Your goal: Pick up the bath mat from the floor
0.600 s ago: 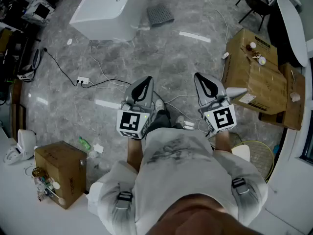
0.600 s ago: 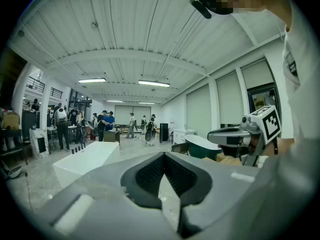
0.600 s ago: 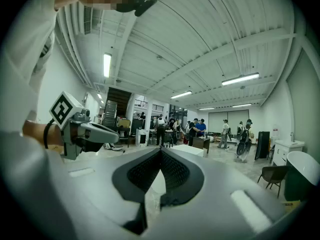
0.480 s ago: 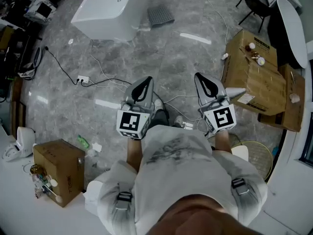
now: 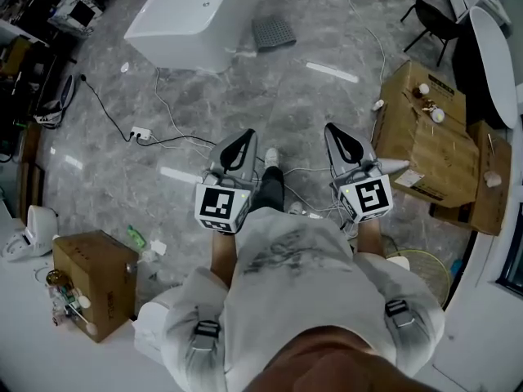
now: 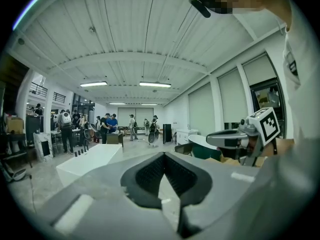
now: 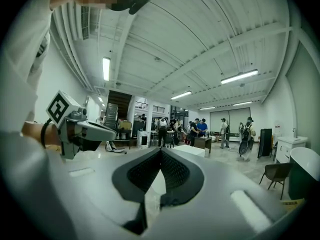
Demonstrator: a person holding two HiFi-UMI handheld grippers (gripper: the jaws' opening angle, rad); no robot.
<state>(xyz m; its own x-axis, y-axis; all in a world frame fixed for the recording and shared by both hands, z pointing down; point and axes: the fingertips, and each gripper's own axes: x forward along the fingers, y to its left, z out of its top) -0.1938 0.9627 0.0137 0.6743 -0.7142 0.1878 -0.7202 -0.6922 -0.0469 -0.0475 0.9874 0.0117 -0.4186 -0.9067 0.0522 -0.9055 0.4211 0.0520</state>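
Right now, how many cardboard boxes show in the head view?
3: a small box at lower left, a large box at right, and a third box just beyond it; others may be hidden.

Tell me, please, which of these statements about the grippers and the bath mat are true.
1. The left gripper and right gripper are both shut and empty. True.
2. The bath mat lies on the floor beside the white bathtub. True.
3. The left gripper touches the bath mat. False: it is held well short of the mat.
4. The black chair stands inside the bathtub. False: the chair stands on the floor, apart from it.
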